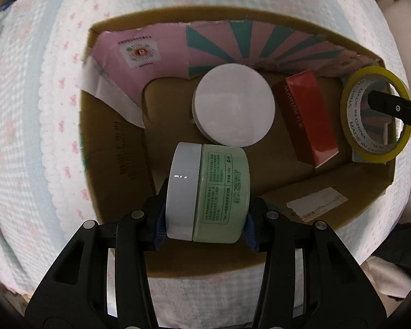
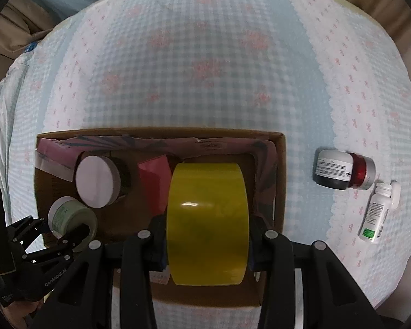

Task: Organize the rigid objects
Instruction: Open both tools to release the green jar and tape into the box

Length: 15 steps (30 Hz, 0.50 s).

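Note:
My left gripper (image 1: 205, 219) is shut on a pale green jar with a white lid (image 1: 208, 192), held on its side above the near part of the open cardboard box (image 1: 364, 200). The jar and left gripper also show in the right wrist view (image 2: 68, 216). My right gripper (image 2: 207, 244) is shut on a yellow tape roll (image 2: 207, 219), held over the box's right end; the roll shows in the left wrist view (image 1: 375, 115). Inside the box lie a white round-lidded jar (image 1: 233, 107) and a red carton (image 1: 309, 120).
The box (image 2: 279, 181) sits on a blue-and-white checked bed cover (image 2: 205, 54). To its right lie a black-and-white jar (image 2: 333, 170), a red jar with silver lid (image 2: 363, 172) and a white bottle (image 2: 378, 213). Pink printed flaps line the box walls.

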{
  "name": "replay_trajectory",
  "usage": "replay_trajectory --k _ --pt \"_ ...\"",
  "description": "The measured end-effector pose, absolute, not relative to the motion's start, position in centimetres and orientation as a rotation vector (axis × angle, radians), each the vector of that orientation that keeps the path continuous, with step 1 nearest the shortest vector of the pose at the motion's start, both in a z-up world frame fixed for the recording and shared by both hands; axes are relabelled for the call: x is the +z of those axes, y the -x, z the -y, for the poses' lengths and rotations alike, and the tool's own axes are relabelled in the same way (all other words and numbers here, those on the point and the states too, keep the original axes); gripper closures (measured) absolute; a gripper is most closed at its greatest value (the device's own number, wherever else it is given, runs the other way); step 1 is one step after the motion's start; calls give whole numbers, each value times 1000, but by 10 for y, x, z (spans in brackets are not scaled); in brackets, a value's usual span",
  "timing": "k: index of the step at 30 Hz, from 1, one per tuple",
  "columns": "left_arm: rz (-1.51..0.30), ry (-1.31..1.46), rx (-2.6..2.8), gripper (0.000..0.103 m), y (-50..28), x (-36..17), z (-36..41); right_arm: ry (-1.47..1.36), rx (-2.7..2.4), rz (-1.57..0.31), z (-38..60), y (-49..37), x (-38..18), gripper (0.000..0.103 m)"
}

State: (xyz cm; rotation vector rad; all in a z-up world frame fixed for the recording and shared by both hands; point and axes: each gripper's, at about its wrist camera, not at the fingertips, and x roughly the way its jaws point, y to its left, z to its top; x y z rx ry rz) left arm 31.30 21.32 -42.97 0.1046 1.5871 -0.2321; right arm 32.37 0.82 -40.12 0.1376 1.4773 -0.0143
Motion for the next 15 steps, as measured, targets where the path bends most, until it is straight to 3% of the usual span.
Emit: replay_trajectory --k 4,5,6,7,8,9,15 --pt "-1605 -137 -237 61 -315 -434 -209 -123 5 -1489 -10 -326 -408 65" --pt "-1597 -162 -238 49 -315 -433 -206 -117 9 -1484 -12 -326 -406 64" --pt "-1576 -192 -246 16 -314 -428 -202 -104 9 -1467 -13 -326 -404 60" --pt "-1560 -205 -259 0 -313 -424 -199 -91 6 -1448 -14 -325 -400 45" --pt "-1539 -204 -281 0 -312 -418 -197 -92 8 -1435 -15 -325 -397 31" --pt "-1535 -198 -291 0 -312 -415 -195 -104 23 -1430 -15 -324 -394 1" --pt "-1517 -133 -279 0 -308 -404 -205 -166 51 -1426 -12 -312 -383 0"
